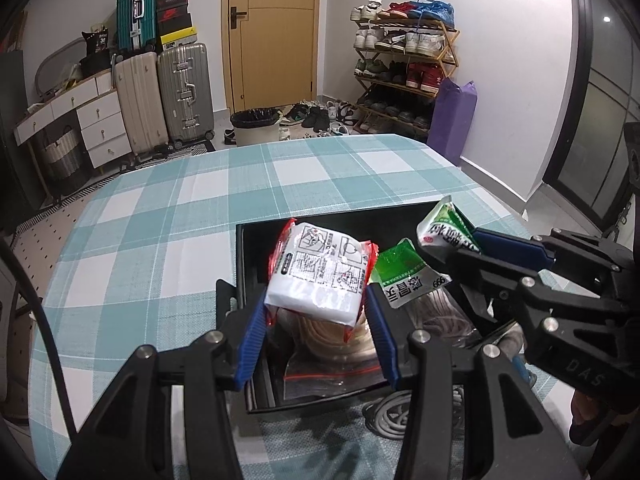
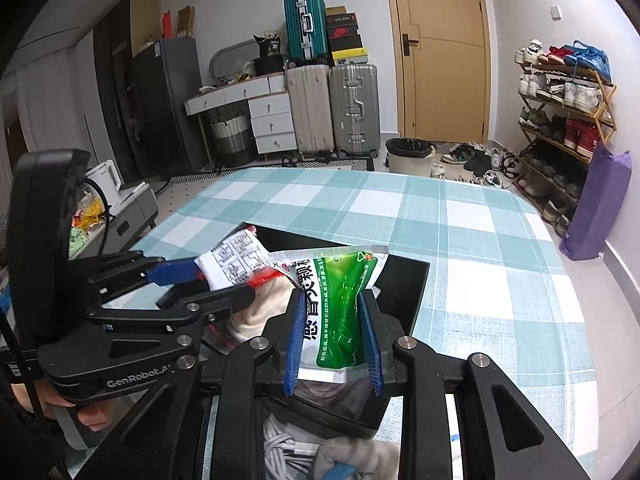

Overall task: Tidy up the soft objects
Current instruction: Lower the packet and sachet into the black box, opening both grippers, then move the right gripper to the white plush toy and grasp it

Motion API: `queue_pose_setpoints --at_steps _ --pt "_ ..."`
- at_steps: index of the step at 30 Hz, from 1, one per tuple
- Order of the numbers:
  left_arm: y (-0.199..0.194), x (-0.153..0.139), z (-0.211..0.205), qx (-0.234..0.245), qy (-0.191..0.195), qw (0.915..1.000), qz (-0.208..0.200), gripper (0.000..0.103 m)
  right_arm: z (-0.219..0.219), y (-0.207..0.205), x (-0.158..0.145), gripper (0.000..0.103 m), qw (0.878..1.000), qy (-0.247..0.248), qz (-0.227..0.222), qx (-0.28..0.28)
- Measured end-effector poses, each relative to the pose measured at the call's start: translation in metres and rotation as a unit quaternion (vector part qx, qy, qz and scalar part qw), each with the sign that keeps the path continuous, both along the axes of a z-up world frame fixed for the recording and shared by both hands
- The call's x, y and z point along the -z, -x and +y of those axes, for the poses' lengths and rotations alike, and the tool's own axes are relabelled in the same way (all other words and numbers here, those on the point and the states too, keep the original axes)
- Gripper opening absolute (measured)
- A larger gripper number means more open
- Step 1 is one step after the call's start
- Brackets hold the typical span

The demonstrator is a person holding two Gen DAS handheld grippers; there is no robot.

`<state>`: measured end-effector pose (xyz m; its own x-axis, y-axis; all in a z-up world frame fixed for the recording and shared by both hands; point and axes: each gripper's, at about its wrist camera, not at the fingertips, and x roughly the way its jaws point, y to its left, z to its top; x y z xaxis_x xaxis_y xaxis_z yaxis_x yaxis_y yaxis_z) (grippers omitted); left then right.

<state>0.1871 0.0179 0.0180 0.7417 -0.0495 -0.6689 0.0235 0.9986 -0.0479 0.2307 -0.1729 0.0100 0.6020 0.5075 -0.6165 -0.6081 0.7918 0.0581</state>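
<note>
My left gripper [image 1: 316, 300] is shut on a white packet with red edges [image 1: 320, 268], holding it just above an open black box [image 1: 248, 240] on the checked table. Beside it on the right, my right gripper [image 1: 456, 256] is shut on a green and white sachet [image 1: 440, 232], which is squeezed and folded between the pads. In the right wrist view the sachet [image 2: 340, 312] fills my right gripper [image 2: 332, 300] over the box [image 2: 416, 280], with my left gripper [image 2: 224, 280] and its packet [image 2: 236, 256] at the left. A bagged coil of cream cord [image 1: 332, 344] lies inside the box.
White cables [image 1: 396, 416] lie on the teal checked tablecloth [image 1: 160, 220] at the box's near side. Beyond the table's far edge stand a bin [image 1: 256, 124], suitcases [image 1: 184, 92], a shoe rack [image 1: 404, 68] and a purple bag [image 1: 456, 116]. A hand [image 2: 92, 420] holds the left gripper.
</note>
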Motion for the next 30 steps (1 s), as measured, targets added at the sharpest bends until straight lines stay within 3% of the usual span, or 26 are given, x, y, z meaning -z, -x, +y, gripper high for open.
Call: queue_pose_setpoints --at_steps 5,10,14,15,18,20,30 --pt "-0.001 0.000 0.000 0.000 0.002 1.0000 0.003 0.053 -0.001 -0.001 0.004 0.028 1.000 0.004 0.000 0.002" --pt "0.000 -0.002 0.000 0.002 0.006 1.0000 0.002 0.064 -0.008 0.006 -0.002 0.041 1.000 -0.001 -0.013 0.008" --pt "0.005 -0.007 -0.002 0.002 0.005 1.0000 -0.002 0.075 -0.018 0.014 -0.010 0.056 0.999 0.002 -0.029 0.020" --pt "0.007 -0.009 -0.003 0.002 0.004 1.0000 -0.004 0.085 -0.022 0.016 -0.012 0.066 0.999 0.001 -0.030 0.024" --pt "0.017 -0.017 -0.005 0.000 -0.004 0.9997 -0.025 0.098 -0.035 0.025 -0.019 0.093 0.998 -0.011 -0.042 0.037" --pt "0.022 -0.021 -0.006 -0.005 -0.013 0.9995 -0.028 0.099 -0.041 0.030 -0.022 0.099 0.998 -0.015 -0.043 0.038" --pt "0.047 -0.023 -0.007 -0.009 -0.018 0.9995 -0.024 0.101 -0.055 0.061 -0.018 0.102 0.999 -0.004 -0.033 0.028"
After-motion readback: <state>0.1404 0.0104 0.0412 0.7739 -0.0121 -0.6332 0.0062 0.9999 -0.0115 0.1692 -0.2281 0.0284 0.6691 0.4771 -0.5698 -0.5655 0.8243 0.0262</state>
